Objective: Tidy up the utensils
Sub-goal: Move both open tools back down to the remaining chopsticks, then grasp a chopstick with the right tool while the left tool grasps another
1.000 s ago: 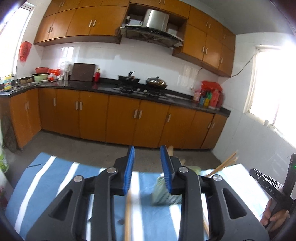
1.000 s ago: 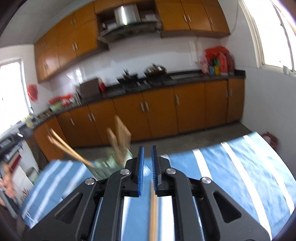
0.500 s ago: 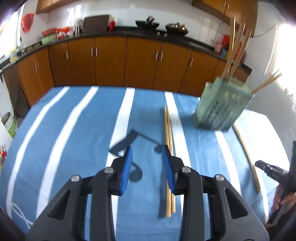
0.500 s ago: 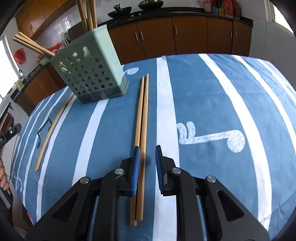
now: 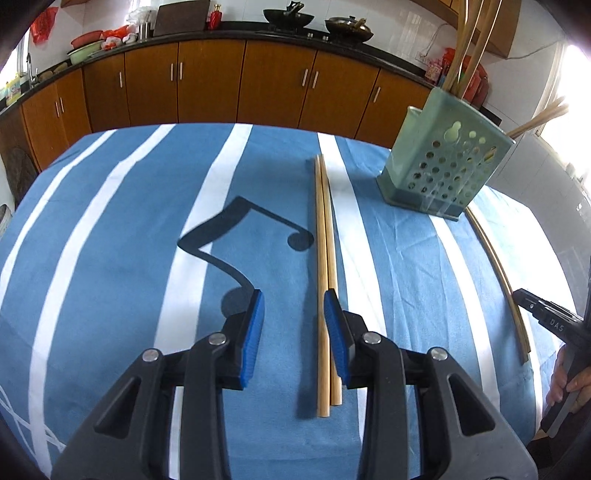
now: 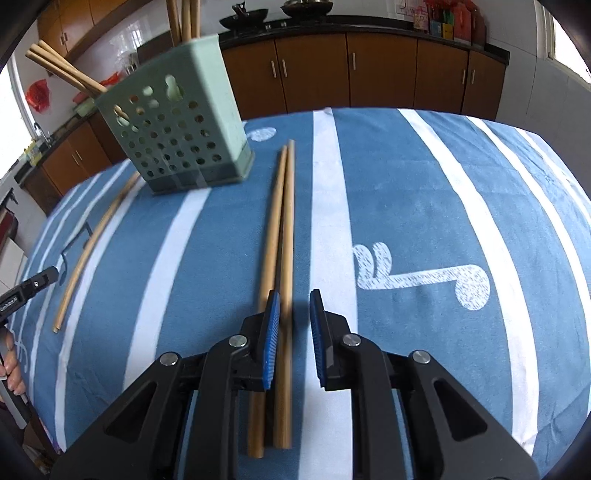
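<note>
wooden chopsticks point(image 6: 280, 236) lie under the open right claw point(image 6: 293, 325), mid-cloth.

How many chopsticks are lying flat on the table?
3. Two wooden chopsticks lie side by side mid-cloth under the right gripper; one lone chopstick lies beside the green holder. Others stand inside it.

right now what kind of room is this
A home kitchen, most likely: wooden cabinets under a dark counter, a wok on the stove, and a table with a striped cloth holding chopsticks beside a green holder.
</note>
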